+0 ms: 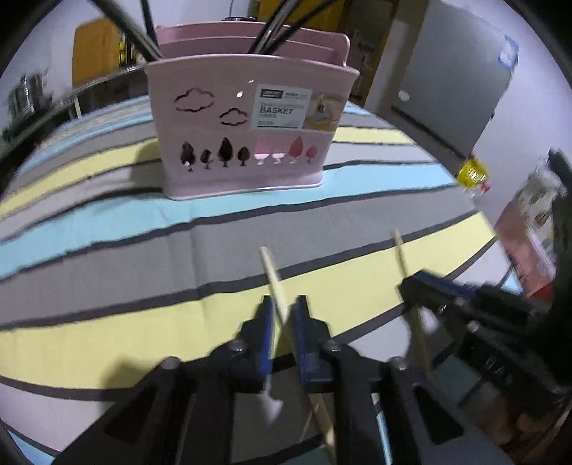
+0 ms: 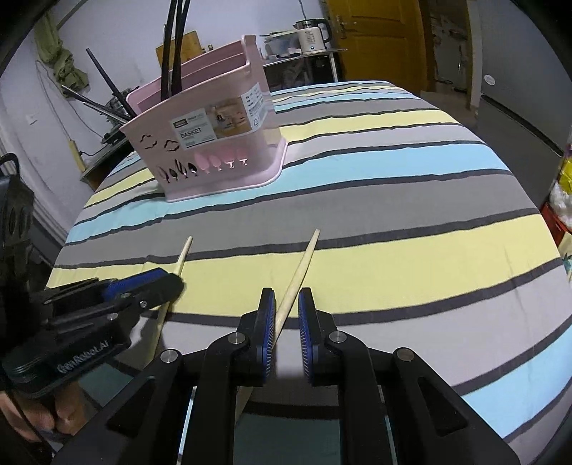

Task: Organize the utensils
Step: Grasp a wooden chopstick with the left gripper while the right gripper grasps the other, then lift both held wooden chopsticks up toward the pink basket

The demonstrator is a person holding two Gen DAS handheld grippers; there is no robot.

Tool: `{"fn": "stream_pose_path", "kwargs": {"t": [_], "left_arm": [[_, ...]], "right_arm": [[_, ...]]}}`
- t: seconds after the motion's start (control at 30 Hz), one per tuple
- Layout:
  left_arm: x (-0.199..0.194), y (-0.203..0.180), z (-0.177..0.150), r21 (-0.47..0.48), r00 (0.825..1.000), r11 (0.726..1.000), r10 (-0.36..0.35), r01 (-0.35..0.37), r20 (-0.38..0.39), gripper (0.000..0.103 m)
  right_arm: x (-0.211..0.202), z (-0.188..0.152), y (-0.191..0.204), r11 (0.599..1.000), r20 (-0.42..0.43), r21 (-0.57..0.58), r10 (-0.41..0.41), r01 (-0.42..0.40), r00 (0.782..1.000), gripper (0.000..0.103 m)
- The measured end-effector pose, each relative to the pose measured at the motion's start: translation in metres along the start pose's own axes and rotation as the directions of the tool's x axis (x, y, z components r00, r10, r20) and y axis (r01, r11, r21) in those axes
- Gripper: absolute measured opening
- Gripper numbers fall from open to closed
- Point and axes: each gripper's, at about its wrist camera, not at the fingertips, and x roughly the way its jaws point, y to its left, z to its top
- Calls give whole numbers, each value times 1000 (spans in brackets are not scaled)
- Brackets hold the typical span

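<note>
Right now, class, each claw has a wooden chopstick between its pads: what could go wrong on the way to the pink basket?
1. The right claw looks loose around its chopstick; it may slip out.
2. The basket already holds dark utensils; a chopstick could snag them.

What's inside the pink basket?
Long black handles stick up out of the pink basket; dark shapes show through its tree-shaped holes. The walls hide their lower ends, so what they are stays unclear.
</note>
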Motion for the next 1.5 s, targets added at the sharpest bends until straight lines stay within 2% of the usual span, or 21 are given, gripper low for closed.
{"fn": "stream_pose_path", "kwargs": {"t": [0.33, 0.43, 0.57, 0.77, 0.93, 1.07, 1.27, 1.5], "left_arm": [[-18, 51, -7, -84, 999, 996, 32, -32, -3, 7], [-18, 58, -4, -100, 1000, 995, 11, -13, -24, 7], [-10, 51, 6, -50, 998, 999, 10, -12, -54, 21], [-1, 43, 18, 25, 996, 999, 49, -48, -75, 22], [4, 39, 24, 53, 994, 996, 69, -65, -83, 18], [4, 39, 27, 44, 994, 997, 62, -58, -88, 6], [-11, 47, 35, 12, 997, 999, 48, -47, -62, 5], [-54, 48, 53, 8, 999, 999, 31, -31, 24, 5]], "right_arm": [[8, 13, -1, 1000, -20, -8, 9, -9, 1000, 14], [13, 19, -1, 1000, -33, -17, -1, 0, 999, 14], [19, 27, 3, 1000, -54, -25, -20, 19, 998, 14], [23, 31, 5, 999, -69, -34, -35, 33, 997, 12], [26, 34, 6, 999, -72, -39, -34, 31, 997, 9], [26, 37, 5, 999, -77, -38, -22, 19, 997, 6], [9, 43, 8, 999, -37, -41, 8, -9, 999, 5], [-26, 62, 15, 998, 45, -51, 45, -43, 998, 5]]}}
